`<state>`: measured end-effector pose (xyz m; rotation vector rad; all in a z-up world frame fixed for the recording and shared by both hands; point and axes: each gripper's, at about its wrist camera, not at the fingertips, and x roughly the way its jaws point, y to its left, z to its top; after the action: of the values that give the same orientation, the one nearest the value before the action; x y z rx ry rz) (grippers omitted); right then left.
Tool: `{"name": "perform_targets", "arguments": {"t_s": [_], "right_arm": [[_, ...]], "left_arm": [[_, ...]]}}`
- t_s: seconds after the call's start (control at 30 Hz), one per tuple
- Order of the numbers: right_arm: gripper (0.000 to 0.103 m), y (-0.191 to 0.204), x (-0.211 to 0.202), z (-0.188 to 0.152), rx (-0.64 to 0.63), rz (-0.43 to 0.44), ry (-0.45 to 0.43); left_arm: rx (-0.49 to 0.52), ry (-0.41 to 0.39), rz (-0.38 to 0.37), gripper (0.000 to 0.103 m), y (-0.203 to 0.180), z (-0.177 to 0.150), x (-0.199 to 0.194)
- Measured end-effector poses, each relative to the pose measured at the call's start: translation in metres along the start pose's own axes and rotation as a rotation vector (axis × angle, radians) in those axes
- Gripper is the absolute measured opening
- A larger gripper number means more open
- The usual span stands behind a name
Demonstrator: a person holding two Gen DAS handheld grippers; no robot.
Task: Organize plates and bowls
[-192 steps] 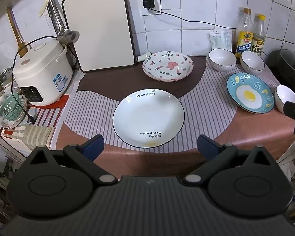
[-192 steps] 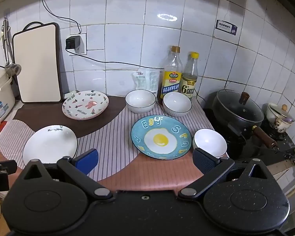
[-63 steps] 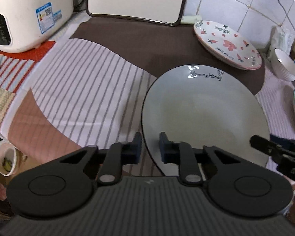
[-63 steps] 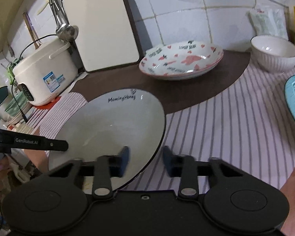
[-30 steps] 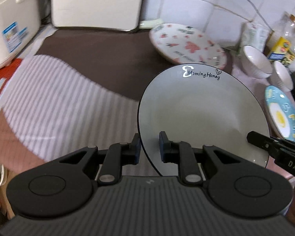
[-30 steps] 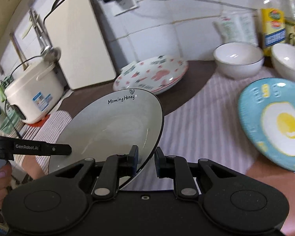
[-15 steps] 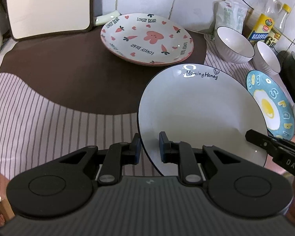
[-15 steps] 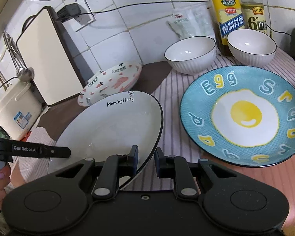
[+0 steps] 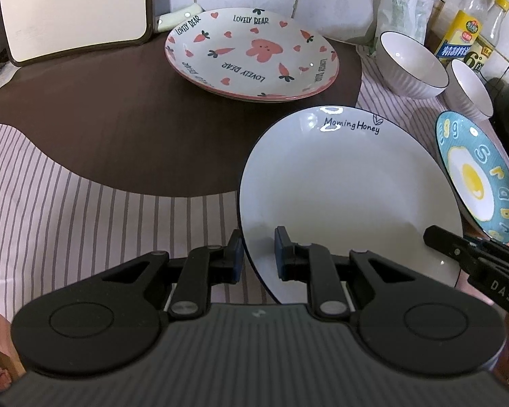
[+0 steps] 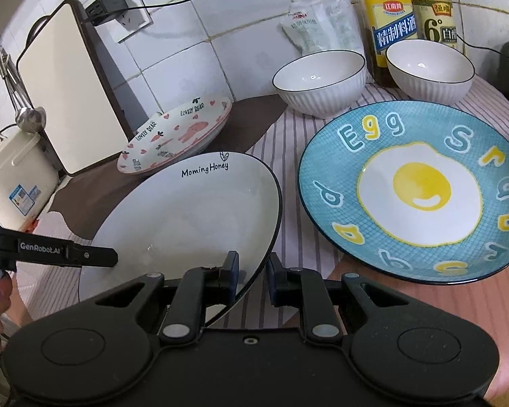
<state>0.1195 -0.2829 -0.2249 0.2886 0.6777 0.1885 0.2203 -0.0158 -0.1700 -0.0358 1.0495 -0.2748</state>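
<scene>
The white plate has swung right, off the bench, closer to the egg plate. Left gripper jaws are clamped on its left rim, right gripper jaws on its right rim. Bear plate sits behind, two bowls beyond.

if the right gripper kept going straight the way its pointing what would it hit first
Likely the striped mat between the white plate the right gripper holds and the egg plate; farther on, the nearer white bowl. Depth is unclear.
</scene>
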Motion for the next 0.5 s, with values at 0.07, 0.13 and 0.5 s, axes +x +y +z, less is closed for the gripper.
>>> {"name": "perform_targets", "arguments": {"t_s": [0.07,0.13,0.5], "right_arm": [[0.021,-0.001,0.001,-0.001,0.012,-0.002,0.004],[0.021,-0.001,0.002,-0.001,0.012,-0.007,0.005],[0.026,0.031,-0.013,-0.005,-0.223,-0.148,-0.011]], "left_arm": [[0.005,0.008,0.011,0.017,-0.002,0.0,0.001],[0.013,0.009,0.021,0.018,-0.005,0.0,0.001],[0.002,0.058,0.064,0.019,-0.011,0.001,-0.006]]}}
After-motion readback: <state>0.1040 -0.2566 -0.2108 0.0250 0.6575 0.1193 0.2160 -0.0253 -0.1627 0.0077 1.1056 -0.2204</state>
